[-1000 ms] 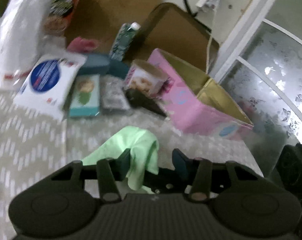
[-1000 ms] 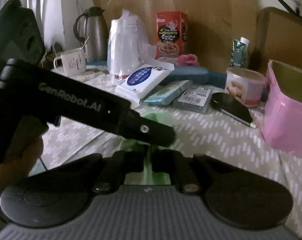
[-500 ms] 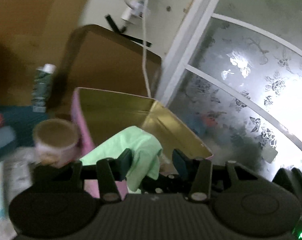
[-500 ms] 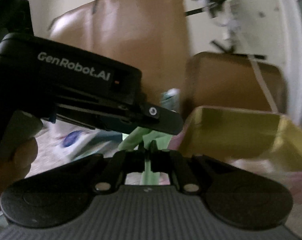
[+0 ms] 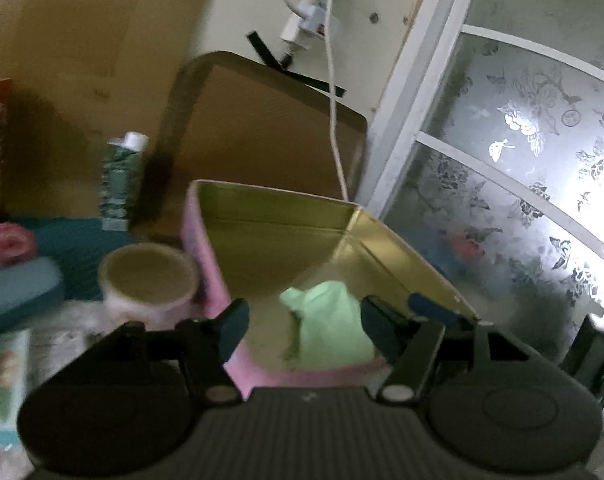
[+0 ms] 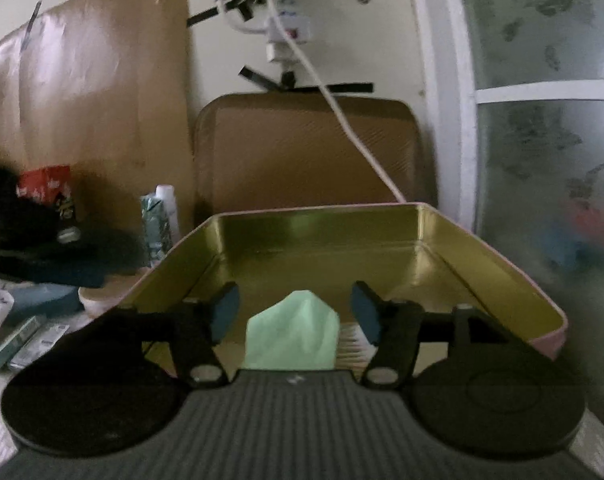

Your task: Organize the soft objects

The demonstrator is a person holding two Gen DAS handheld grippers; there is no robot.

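Observation:
A light green cloth (image 5: 330, 326) lies inside the pink tin box (image 5: 205, 240), which has a gold inside. The cloth also shows in the right wrist view (image 6: 293, 336), on the floor of the tin box (image 6: 382, 236). My left gripper (image 5: 302, 320) is open above the box's near side, its fingers either side of the cloth and apart from it. My right gripper (image 6: 293, 312) is open too, over the box, with the cloth lying free between its fingers.
Left of the box stand a round tub (image 5: 147, 280), a green carton (image 5: 119, 184), a teal case (image 5: 17, 284) and a pink soft item (image 5: 5, 242). A brown tray (image 6: 306, 148) leans on the wall behind. A frosted window (image 5: 522, 200) is at right.
Both grippers carried the green cloth from the table to the pink box. Both have opened and the cloth now lies in the box.

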